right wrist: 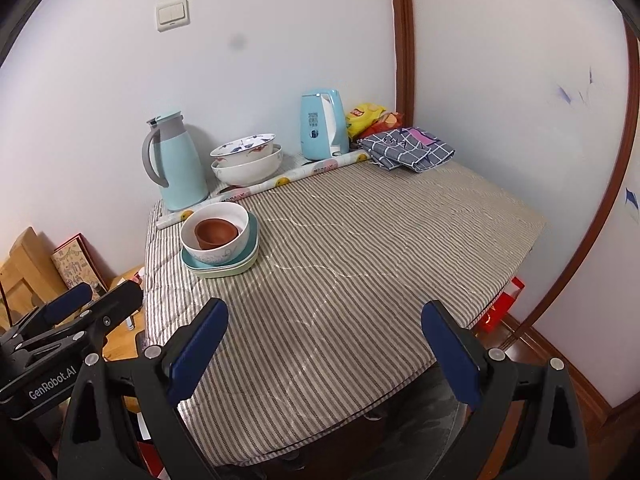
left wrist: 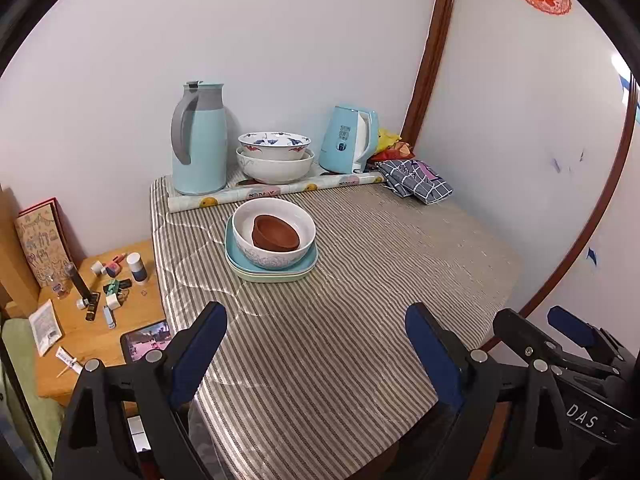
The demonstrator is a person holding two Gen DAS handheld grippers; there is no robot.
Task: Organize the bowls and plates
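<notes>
A small brown bowl (left wrist: 276,233) sits inside a white bowl (left wrist: 274,236), which rests on stacked blue and pale green plates (left wrist: 272,270) on the striped tablecloth. The stack also shows in the right wrist view (right wrist: 218,240). Two more bowls, a patterned one nested in a white one (left wrist: 275,156), stand at the back by the wall. My left gripper (left wrist: 316,330) is open and empty, near the table's front edge, short of the stack. My right gripper (right wrist: 324,330) is open and empty, to the right of the left one.
A blue thermos jug (left wrist: 200,140) and a blue kettle (left wrist: 350,140) flank the back bowls. A rolled sheet (left wrist: 276,192) lies in front of them. A folded checked cloth (left wrist: 416,178) and snack bags lie at the back right. A cluttered wooden side table (left wrist: 96,312) stands left.
</notes>
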